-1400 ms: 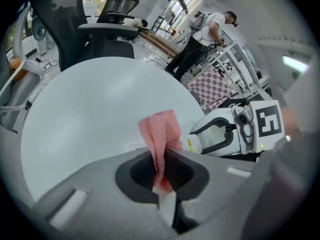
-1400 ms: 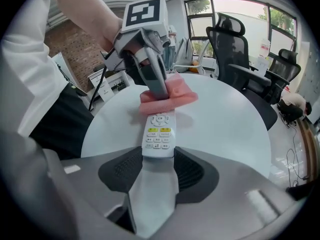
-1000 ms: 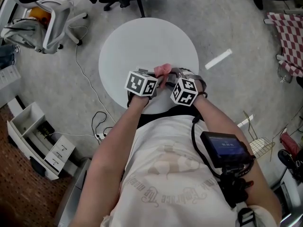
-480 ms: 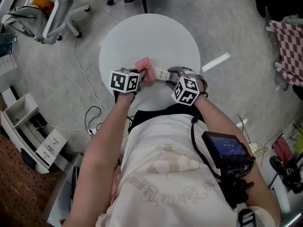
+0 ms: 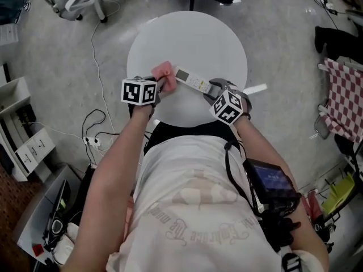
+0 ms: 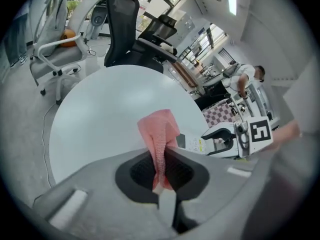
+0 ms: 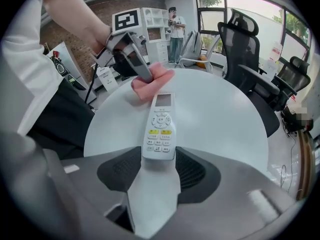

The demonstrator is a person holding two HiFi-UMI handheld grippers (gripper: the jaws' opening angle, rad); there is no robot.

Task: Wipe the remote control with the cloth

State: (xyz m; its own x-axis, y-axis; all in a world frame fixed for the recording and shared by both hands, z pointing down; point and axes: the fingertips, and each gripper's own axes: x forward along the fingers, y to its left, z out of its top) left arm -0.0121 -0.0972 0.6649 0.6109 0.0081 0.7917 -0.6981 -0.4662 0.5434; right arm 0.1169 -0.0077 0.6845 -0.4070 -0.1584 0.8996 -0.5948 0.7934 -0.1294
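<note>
Left gripper (image 5: 157, 81) with cloth (image 5: 163, 71) has shifted toward the tabletop's (image 5: 187, 38) left edge, away from right gripper (image 5: 214, 88). Cloth now sits at the remote control's (image 5: 189, 79) far end, exposing its keypad. Right gripper jaws are opening, remote control between them.

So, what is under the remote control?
Only the white table shows under the remote control. Its underside is covered, so I cannot tell whether it rests on the table. The pink cloth is beside its far end.
</note>
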